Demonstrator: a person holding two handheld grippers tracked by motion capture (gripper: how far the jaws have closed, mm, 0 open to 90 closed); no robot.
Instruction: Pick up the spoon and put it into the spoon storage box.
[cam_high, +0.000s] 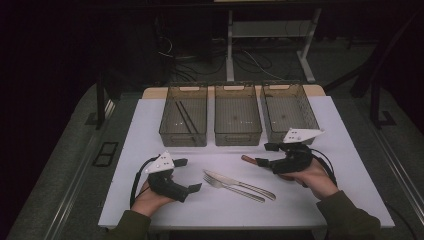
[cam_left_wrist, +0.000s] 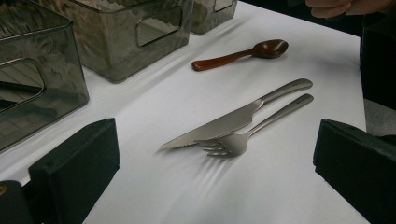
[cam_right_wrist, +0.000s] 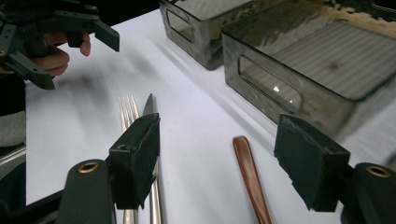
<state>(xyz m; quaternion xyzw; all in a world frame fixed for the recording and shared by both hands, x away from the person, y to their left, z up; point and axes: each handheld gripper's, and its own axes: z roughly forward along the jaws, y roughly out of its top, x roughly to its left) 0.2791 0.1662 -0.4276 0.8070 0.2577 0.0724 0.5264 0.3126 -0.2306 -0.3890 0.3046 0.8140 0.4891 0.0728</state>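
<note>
**White table, three bins, cutlery in the middle**

A white sheet (cam_high: 150, 200) covers the table at the centre of the high view, with a strip of pale wood showing at its far edge. Around it the room is dark: grey floor, loose cables and white desk legs in the upper middle.

Three smoky see-through bins (cam_high: 238, 115) stand side by side across the upper part of the sheet; the left one holds dark sticks.

Below them, at the centre, a knife (cam_high: 240, 183) and a fork (cam_high: 234, 188) lie close together. A brown wooden spoon (cam_right_wrist: 251, 179) lies right of them, near the right bin.

The right gripper (cam_high: 265, 154) hangs over the spoon, its jaws apart with the handle between them, untouched. The left gripper (cam_high: 187, 175) sits in the lower left, jaws wide apart and empty, facing the knife and fork.
</note>
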